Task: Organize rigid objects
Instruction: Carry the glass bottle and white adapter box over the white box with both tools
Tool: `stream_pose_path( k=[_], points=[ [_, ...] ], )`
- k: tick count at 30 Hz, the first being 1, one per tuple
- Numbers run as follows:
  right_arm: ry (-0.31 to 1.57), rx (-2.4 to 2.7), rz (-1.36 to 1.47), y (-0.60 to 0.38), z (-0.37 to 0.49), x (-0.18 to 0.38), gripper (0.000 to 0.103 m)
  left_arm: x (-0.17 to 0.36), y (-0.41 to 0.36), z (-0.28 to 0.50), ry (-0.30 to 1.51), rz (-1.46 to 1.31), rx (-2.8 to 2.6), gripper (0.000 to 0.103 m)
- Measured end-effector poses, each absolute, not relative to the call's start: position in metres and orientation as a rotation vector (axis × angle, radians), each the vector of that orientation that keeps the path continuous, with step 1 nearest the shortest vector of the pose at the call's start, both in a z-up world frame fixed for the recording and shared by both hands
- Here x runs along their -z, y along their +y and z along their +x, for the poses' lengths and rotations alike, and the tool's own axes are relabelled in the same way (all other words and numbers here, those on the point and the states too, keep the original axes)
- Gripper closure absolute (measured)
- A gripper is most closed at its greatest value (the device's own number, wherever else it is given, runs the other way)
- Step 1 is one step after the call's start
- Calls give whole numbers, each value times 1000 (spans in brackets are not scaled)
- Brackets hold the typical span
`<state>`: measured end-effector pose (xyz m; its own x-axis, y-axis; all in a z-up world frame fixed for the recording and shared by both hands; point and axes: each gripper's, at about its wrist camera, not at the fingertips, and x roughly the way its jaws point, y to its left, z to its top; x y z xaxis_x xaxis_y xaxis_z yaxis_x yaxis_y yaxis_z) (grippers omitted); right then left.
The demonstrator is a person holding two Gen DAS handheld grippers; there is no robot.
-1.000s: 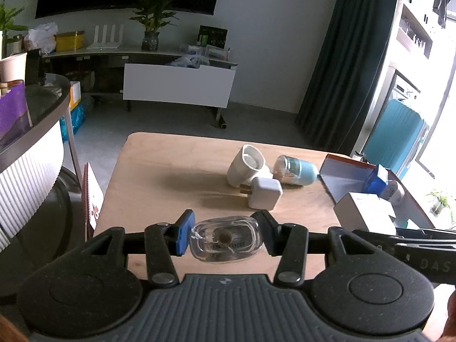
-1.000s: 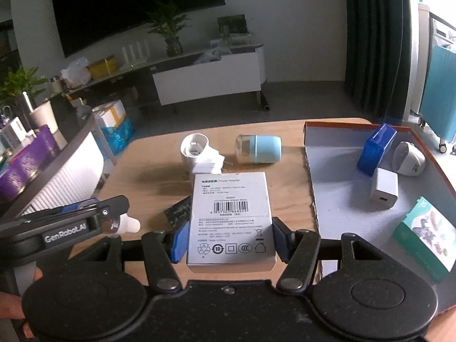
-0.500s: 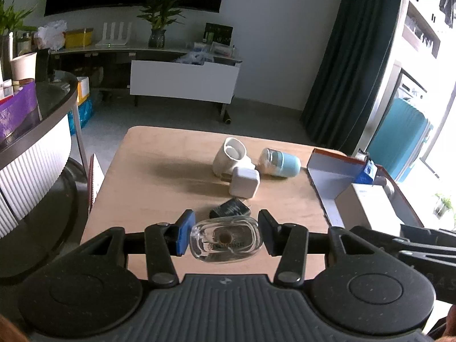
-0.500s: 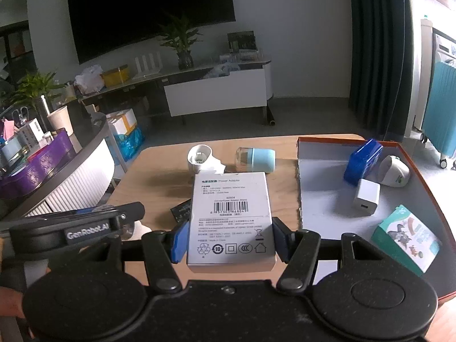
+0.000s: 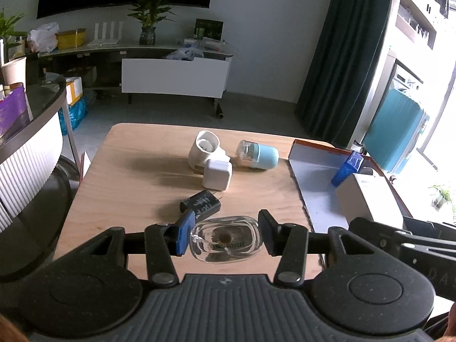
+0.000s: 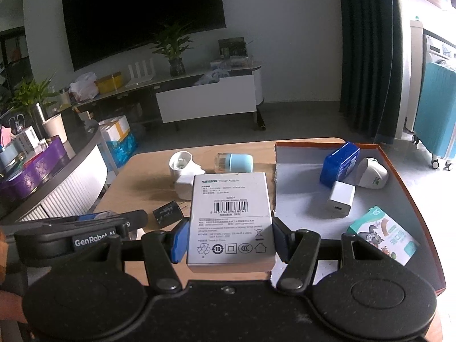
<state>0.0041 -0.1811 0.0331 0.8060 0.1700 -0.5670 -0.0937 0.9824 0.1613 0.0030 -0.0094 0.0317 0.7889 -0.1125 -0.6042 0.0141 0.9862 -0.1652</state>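
On the gripped white box: "Power Adapter".

wht chargers: 2 | boxes: 3 | blk adapter: 1 | tray: 1

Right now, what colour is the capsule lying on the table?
Light blue with a clear end; the left wrist view shows it best.

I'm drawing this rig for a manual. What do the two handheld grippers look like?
Both match: the left gripper and the right gripper have a matte black ribbed body, two round discs, black linkage arms with silver rivets, and black fingers with blue pads. White "GenRobot.AI" lettering marks the left gripper's side.
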Motion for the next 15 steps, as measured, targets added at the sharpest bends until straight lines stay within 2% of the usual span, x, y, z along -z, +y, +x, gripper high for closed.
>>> stream_pose_path(
  k=[15],
  points=[
    [612,-130,138,-192,7,-34,32,-30,-20,11,670,-146,70,54]
  ],
)
